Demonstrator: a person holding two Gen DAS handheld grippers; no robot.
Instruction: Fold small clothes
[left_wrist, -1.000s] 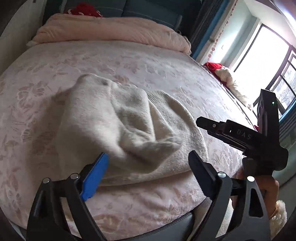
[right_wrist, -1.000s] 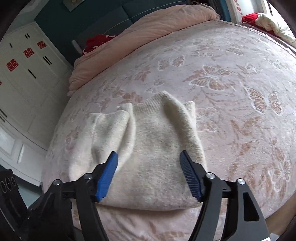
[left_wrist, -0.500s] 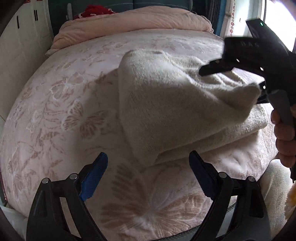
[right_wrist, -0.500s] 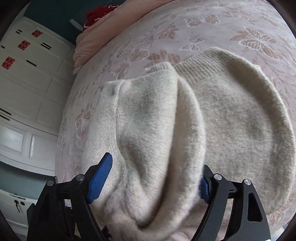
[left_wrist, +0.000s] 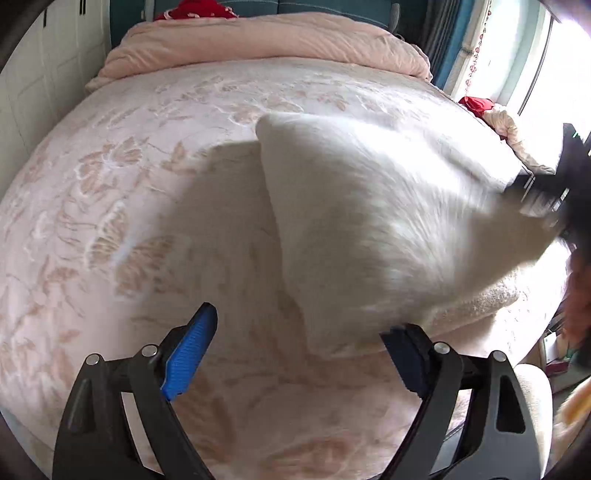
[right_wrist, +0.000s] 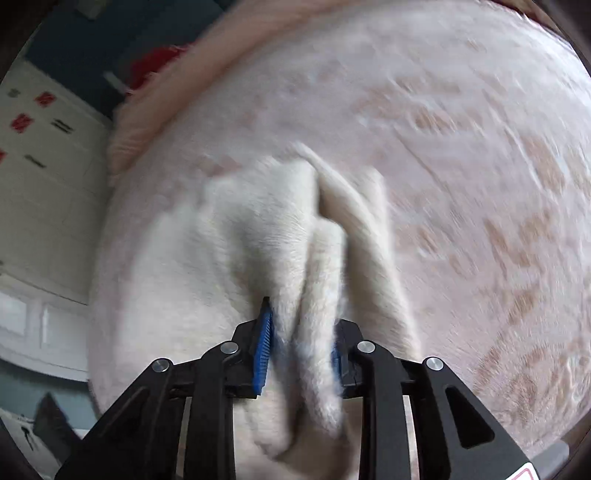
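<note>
The right gripper has a thick bunched fold of the cream sweater between its blue-padded fingers, and its jaws are closing. The fuzzy knit fills the narrow gap, with both pads against the cloth, so the grip reads as pinched onto the near edge of the garment. Beyond the pads the sweater rises in soft ridges away from the gripper; this view is smeared by motion, so finer detail of the fold cannot be told.

The left gripper stands wide open and holds nothing. Its left blue pad hangs over bare bedspread, while its right finger sits just beside the near lower corner of the sweater; whether it touches the cloth cannot be told.

In the left wrist view the sweater lies on the right half of the pink floral bedspread, its upper layer lifted and pulled toward the right edge, where the dark, blurred body of the right gripper meets it. A lower layer stays flat on the bed beneath. A folded pink quilt lies across the far end of the bed.
</note>
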